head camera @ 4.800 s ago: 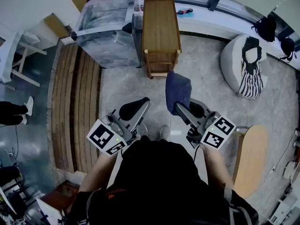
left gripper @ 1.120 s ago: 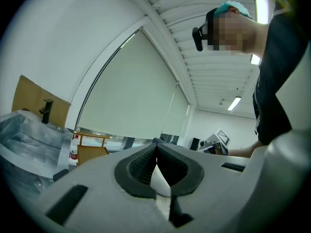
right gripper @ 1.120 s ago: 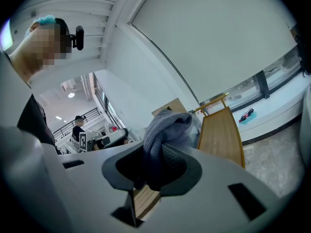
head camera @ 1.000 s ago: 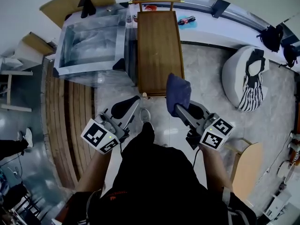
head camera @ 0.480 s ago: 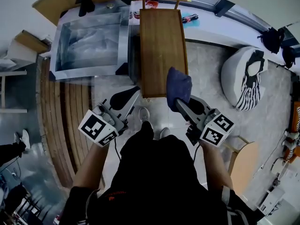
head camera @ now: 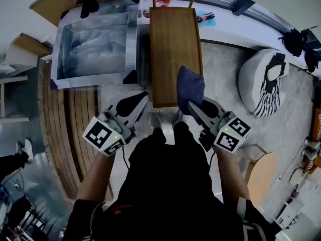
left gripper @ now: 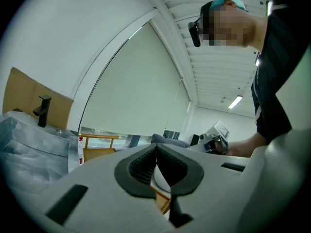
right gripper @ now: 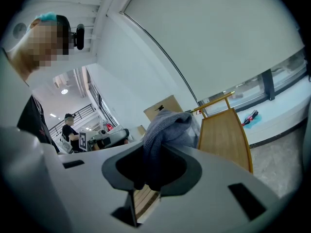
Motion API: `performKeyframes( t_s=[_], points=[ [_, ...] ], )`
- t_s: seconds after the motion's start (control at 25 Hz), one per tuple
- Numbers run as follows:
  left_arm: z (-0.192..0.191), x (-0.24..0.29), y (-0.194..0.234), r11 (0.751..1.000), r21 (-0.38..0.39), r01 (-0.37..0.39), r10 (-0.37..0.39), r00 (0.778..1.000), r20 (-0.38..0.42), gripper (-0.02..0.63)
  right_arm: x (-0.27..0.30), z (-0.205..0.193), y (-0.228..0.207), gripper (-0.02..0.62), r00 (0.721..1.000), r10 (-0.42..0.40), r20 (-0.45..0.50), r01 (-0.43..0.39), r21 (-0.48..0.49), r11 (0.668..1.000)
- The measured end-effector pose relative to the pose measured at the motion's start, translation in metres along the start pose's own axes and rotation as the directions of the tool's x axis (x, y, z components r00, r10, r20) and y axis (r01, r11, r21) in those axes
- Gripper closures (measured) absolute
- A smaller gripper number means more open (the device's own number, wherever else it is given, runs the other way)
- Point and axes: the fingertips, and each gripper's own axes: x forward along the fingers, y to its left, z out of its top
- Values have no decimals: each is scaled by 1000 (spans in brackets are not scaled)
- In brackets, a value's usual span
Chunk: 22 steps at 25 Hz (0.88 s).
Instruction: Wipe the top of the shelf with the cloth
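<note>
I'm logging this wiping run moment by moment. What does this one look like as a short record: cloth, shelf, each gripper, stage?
cloth: blue-grey, bunched, sticking up out of the right gripper
shelf: wooden, directly ahead of the person
right gripper: shut on the cloth
left gripper: jaws together, nothing held
stage: wiping not yet begun; cloth appears held clear of the shelf top

The shelf point(head camera: 175, 49) lies closer now, and the cloth point(head camera: 190, 88) in the right gripper point(head camera: 193, 106) overlaps its near end.
</note>
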Motion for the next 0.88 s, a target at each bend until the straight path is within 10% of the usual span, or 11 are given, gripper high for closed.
performKeyframes(
  t_s=[0.88],
  points=[
    [5,139,11,984,-26,-176,176,984,-33,586,-5,74,-125,518,987,155,-33,-156,-17,988]
  ],
)
